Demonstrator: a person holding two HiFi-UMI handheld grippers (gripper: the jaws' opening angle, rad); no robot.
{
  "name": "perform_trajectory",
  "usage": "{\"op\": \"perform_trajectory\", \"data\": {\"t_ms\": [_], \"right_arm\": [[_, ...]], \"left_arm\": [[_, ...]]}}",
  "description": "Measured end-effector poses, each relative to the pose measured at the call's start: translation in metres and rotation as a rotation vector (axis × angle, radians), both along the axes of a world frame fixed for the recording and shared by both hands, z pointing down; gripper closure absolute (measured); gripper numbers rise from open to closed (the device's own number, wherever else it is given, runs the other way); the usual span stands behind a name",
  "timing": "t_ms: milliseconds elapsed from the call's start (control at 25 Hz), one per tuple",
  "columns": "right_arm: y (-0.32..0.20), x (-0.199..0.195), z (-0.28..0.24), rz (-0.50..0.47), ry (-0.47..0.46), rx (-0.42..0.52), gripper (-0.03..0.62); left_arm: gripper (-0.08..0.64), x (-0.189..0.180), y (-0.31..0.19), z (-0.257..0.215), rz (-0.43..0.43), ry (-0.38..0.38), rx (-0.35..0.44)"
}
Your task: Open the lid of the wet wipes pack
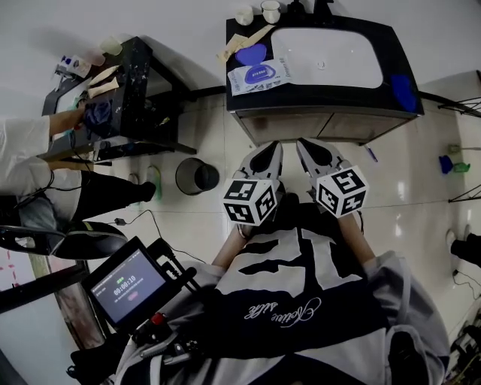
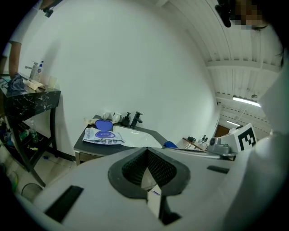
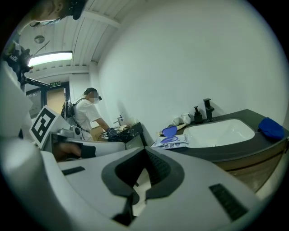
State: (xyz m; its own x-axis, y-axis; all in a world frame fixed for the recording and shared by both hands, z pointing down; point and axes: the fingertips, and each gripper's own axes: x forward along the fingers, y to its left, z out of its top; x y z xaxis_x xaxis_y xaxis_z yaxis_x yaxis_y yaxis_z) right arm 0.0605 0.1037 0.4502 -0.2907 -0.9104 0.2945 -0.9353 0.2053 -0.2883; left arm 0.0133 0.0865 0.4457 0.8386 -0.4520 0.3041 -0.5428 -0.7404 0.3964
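A white sink (image 1: 323,56) sits in a dark counter (image 1: 316,101). White cups (image 1: 244,14) stand behind the sink's left corner, and a blue cloth (image 1: 403,92) lies right of it. On the floor left of the sink stands a round bin (image 1: 197,176), with a black side table (image 1: 135,75) farther left.

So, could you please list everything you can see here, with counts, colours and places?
wipes pack: one, white and blue, on the counter left of the basin
counter: one, dark, ahead of the grippers
basin: one, white, set in the counter
cups: two, white, counter's back left
tap: one, black, behind the basin
cloth: one, blue, counter's right end
bin: one, dark, on the floor
side table: one, black, far left
other person: one, white sleeve, at the side table
screen: one, lit, lower left
left gripper: white, shut, empty
right gripper: white, shut, empty
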Motion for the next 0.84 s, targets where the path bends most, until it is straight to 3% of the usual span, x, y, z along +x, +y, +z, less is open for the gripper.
{"op": "perform_trajectory", "data": {"t_ms": [840], "right_arm": [[0.006, 0.007, -0.002, -0.006, -0.024, 0.015, 0.594]], "left_arm": [[0.561, 0.006, 0.015, -0.004, 0.021, -0.043, 0.034]]}}
